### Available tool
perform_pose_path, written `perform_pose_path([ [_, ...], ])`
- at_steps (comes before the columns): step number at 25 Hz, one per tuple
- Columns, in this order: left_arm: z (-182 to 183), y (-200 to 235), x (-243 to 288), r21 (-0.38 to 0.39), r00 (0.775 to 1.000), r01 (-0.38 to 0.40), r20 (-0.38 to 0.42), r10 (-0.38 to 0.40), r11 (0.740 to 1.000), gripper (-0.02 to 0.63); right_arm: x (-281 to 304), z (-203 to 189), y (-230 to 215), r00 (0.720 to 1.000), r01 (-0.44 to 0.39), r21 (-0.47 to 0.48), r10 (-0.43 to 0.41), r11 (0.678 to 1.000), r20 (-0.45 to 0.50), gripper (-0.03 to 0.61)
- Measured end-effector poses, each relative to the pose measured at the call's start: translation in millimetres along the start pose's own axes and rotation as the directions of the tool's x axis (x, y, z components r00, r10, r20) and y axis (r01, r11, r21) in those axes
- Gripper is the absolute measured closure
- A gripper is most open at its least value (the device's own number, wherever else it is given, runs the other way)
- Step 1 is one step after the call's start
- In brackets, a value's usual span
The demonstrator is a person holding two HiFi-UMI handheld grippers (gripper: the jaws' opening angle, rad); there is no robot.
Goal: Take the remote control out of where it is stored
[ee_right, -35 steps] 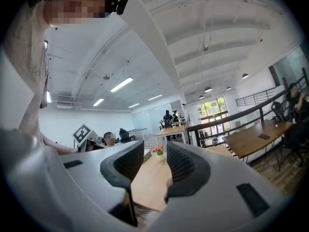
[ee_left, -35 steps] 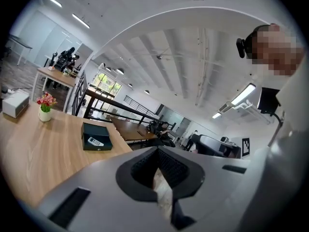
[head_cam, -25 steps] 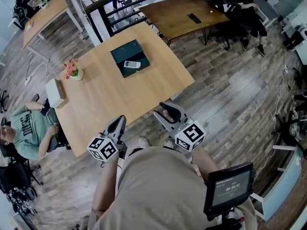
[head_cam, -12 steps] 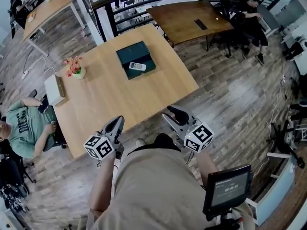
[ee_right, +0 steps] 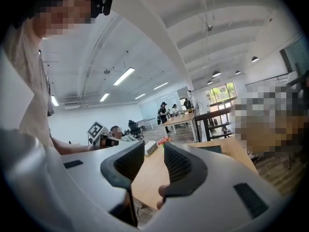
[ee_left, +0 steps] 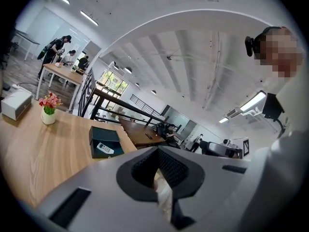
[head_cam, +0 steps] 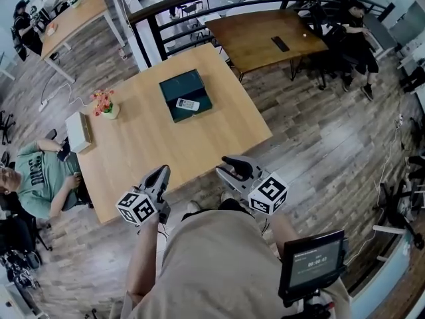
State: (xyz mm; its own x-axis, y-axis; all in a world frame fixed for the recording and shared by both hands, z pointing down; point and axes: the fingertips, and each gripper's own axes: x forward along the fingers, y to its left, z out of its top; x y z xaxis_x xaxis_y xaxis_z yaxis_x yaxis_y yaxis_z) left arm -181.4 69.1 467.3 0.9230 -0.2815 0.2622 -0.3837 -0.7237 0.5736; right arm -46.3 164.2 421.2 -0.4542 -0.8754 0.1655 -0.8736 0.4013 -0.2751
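A white remote control (head_cam: 188,104) lies in an open dark green box (head_cam: 185,86) on the far half of the light wooden table (head_cam: 146,145). The left gripper view shows the same box (ee_left: 107,135) and remote (ee_left: 105,148) well ahead. My left gripper (head_cam: 159,177) hangs at the table's near edge, shut and holding nothing. To its right, my right gripper (head_cam: 232,168) hovers just off the near edge. Its jaws stand a little apart with nothing between them. Both grippers are far from the box.
On the table's left side stand a small vase of pink flowers (head_cam: 104,104) and a white box (head_cam: 78,130). A person (head_cam: 36,178) sits at the table's left edge. A dark table (head_cam: 272,35) and black railing (head_cam: 199,8) lie beyond. A screen (head_cam: 313,264) sits at lower right.
Both grippers have shifted a little along the table's near edge, and the right one has turned toward the table. The box and remote have not moved.
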Motion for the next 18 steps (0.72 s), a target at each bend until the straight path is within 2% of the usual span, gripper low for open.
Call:
perform_pose_path([
  [3, -1.7, -17.4, 13.0, 0.016, 1.000, -0.017, 0.010, 0.017, 1.000, 0.611, -19.9, -3.8, 1.3, 0.996, -0.093, -0.018, 0.092, 0.996, -0.010, 0.446],
  [5, 0.1, -30.2, 21.8, 0.033, 0.999, -0.029, 0.027, 0.028, 0.999, 0.611, -35.4, -1.7, -14.3, 0.996, -0.090, -0.013, 0.090, 0.996, -0.003, 0.447],
  [7, 3.9, -39.7, 28.9, 0.047, 0.998, -0.047, 0.048, 0.045, 0.998, 0.611, -43.7, 6.2, -32.9, 0.998, -0.068, -0.013, 0.068, 0.998, 0.019, 0.476],
  [8, 5.0, -43.0, 31.9, 0.051, 0.997, -0.057, 0.058, 0.054, 0.997, 0.611, -46.2, 9.8, -36.4, 0.996, -0.083, -0.024, 0.083, 0.996, 0.027, 0.477],
  [11, 0.7, -53.4, 40.8, 0.044, 0.994, -0.080, 0.083, 0.076, 0.996, 0.611, -62.0, 9.9, -34.2, 0.981, -0.194, -0.075, 0.195, 0.978, 0.013, 0.476],
  [12, -1.6, -57.4, 43.5, 0.043, 0.992, -0.087, 0.090, 0.083, 0.995, 0.611, -68.5, 9.8, -38.5, 0.978, -0.208, -0.075, 0.210, 0.975, 0.014, 0.476],
  [15, -7.0, -65.0, 49.6, 0.042, 0.989, -0.109, 0.106, 0.105, 0.993, 0.611, -80.3, 17.1, -61.7, 0.983, -0.175, -0.033, 0.177, 0.984, 0.054, 0.476],
  [18, -14.0, -71.2, 55.5, 0.017, 0.988, -0.114, 0.111, 0.112, 0.993, 0.611, -93.5, 10.7, -61.3, 0.973, -0.227, -0.043, 0.228, 0.973, 0.034, 0.476],
])
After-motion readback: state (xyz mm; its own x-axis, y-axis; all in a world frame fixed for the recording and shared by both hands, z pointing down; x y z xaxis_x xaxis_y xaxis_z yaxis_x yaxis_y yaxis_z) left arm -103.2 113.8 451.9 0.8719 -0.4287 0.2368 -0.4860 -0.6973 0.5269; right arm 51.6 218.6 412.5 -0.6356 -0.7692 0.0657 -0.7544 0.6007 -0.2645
